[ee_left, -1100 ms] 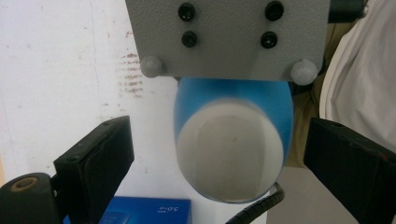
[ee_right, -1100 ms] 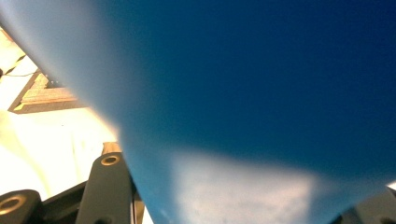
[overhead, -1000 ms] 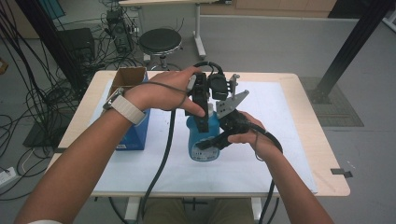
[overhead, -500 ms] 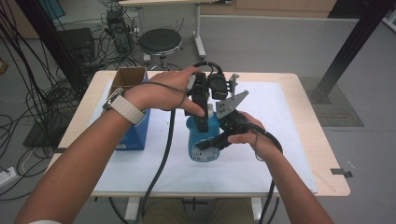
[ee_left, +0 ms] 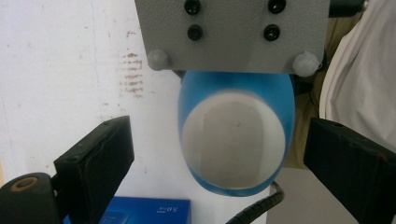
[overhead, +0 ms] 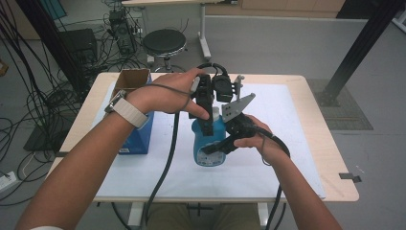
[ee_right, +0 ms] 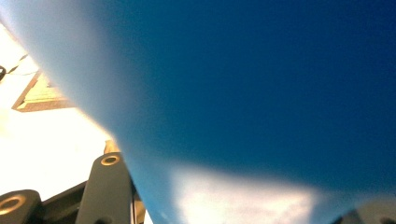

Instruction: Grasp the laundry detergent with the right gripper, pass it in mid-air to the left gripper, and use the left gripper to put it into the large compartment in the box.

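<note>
Two grippers: both sit on one blue bottle [overhead: 210, 143], which stands upright near the middle of the counter [overhead: 306, 143], on its white sheet.
Right gripper [overhead: 215, 147]: I have its jaws clamped across the bottle's body from the side, as closed as they go; in the right gripper view the blue wall presses right against the camera. I judge this grip is there to keep the bottle from turning or tipping.
Left gripper [ee_left: 219, 168]: it hangs over the bottle's top, pointing down. In the left gripper view its jaws stand apart on either side of the white cap [ee_left: 233, 140], not touching it, so open.
Reason for the pose: I read it as one gripper bracing while the other lines up on the cap, probably to close on it and twist.
Blue box [overhead: 139, 132]: at the counter's left, beside the bottle, clear of both grippers.
Cardboard box [overhead: 131, 79]: open, behind the blue box.
Risk: a skewed grip on the cap could slip.
</note>
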### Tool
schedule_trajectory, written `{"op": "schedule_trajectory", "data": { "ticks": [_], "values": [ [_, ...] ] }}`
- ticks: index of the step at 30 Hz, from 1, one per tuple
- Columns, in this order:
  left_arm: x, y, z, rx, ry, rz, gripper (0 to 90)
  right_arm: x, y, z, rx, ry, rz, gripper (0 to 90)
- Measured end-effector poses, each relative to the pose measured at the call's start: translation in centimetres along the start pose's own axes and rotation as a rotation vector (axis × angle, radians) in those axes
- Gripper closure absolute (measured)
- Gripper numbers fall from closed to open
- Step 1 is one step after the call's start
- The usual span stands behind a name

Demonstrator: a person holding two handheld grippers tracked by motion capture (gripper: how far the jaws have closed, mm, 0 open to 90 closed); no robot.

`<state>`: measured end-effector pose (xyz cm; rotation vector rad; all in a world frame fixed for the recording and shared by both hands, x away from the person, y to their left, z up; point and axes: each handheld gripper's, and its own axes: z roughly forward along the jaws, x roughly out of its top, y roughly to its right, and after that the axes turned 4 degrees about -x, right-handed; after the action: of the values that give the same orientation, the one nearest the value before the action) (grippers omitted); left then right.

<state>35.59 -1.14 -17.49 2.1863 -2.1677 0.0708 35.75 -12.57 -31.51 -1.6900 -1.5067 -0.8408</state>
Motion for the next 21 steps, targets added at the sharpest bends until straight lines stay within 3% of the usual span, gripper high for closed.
{"op": "schedule_trajectory", "data": {
  "ticks": [21],
  "values": [
    [-0.23,0.01,-0.13,0.001,0.006,-0.003,9.1,0.16,0.03,0.16,0.001,0.003,-0.004,43.1]
  ]
}}
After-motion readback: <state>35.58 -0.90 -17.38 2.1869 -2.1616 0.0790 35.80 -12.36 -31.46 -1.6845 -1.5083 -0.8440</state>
